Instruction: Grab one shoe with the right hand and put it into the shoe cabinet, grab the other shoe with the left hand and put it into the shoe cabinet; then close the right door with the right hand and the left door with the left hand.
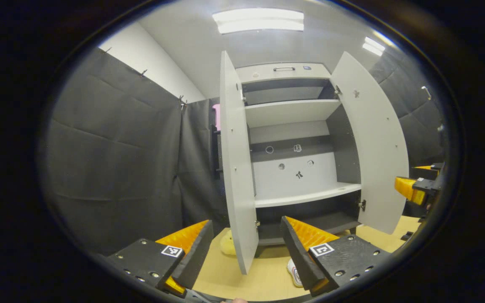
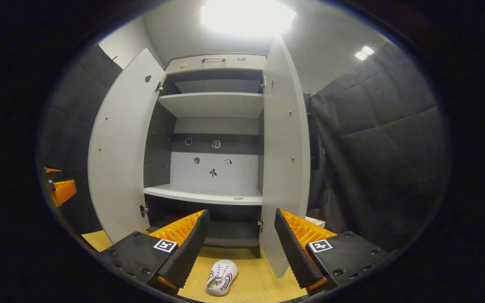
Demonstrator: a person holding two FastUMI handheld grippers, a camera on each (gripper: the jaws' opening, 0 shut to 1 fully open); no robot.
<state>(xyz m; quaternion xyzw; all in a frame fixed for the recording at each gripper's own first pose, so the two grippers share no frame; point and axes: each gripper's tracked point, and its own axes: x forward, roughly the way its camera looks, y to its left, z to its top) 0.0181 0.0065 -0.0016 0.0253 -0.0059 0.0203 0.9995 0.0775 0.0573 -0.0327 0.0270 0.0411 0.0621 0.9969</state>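
Presently, both cabinet doors [image 2: 126, 147] are swung wide for loading, the white shoe [image 2: 221, 277] is left floored, right gripper [image 2: 240, 248] and left gripper [image 1: 246, 248] are held agape.

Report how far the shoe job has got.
Nothing looks done yet. The shoe cabinet stands with its left door and right door open and its shelves bare. A white shoe lies on the floor in front of it. The right gripper and the left gripper are open and hold nothing. Left to do: both shoes in, then both doors shut. A yellowish object sits behind the left door; I cannot tell what it is.
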